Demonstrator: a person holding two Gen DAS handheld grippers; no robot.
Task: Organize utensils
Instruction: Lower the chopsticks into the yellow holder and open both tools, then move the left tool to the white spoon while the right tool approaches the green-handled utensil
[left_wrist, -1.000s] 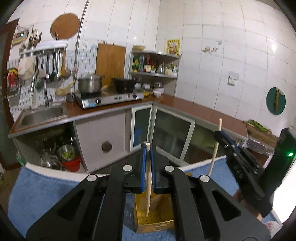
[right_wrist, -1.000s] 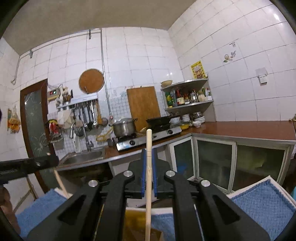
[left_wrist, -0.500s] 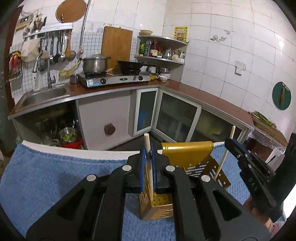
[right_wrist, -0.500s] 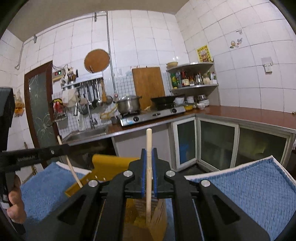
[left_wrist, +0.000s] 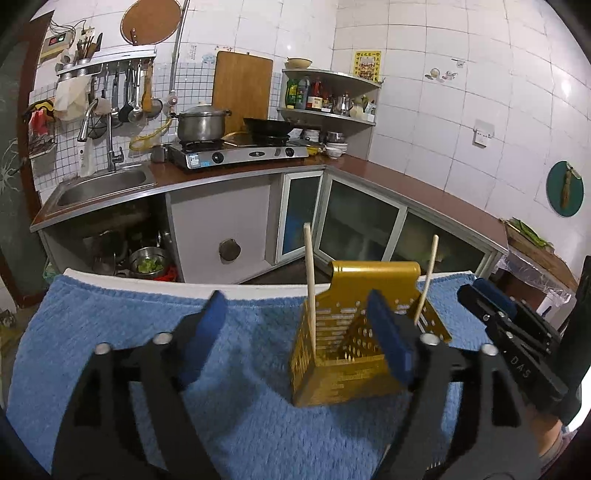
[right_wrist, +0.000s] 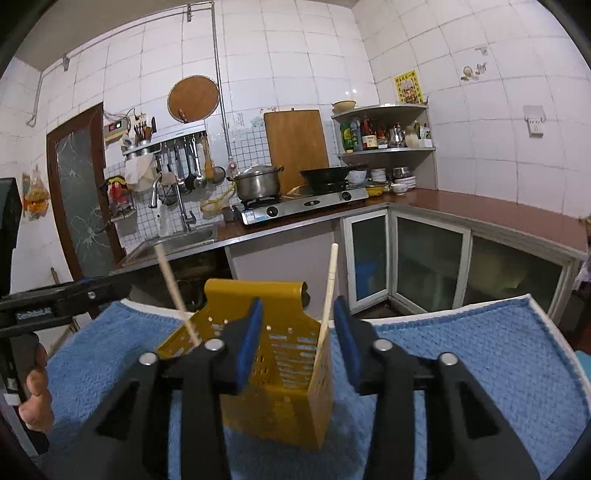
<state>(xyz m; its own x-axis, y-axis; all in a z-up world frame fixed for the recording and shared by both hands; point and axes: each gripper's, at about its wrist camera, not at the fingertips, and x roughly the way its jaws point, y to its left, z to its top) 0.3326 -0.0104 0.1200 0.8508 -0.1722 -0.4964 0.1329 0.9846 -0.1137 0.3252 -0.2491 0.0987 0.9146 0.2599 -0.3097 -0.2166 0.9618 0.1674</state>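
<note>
1. Two claws gape wide and hold nothing: left gripper (left_wrist: 295, 328), right gripper (right_wrist: 297, 338), blue-padded black plastic.
2. Both wooden chopsticks stand tilted in the perforated gold caddy (right_wrist: 273, 373): left chopstick (left_wrist: 309, 284) at 12 o'clock, right chopstick (right_wrist: 328, 299) at 12.
3. Beneath lies a fluffy blue towel (left_wrist: 110, 325).
4. "DAS" is printed on the right gripper's finger.

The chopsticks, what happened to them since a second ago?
Both were let go. The left gripper and right gripper were each shut on a chopstick; now both are open, and the two chopsticks stand leaning in the gold utensil holder. The holder stays on the blue towel.
</note>
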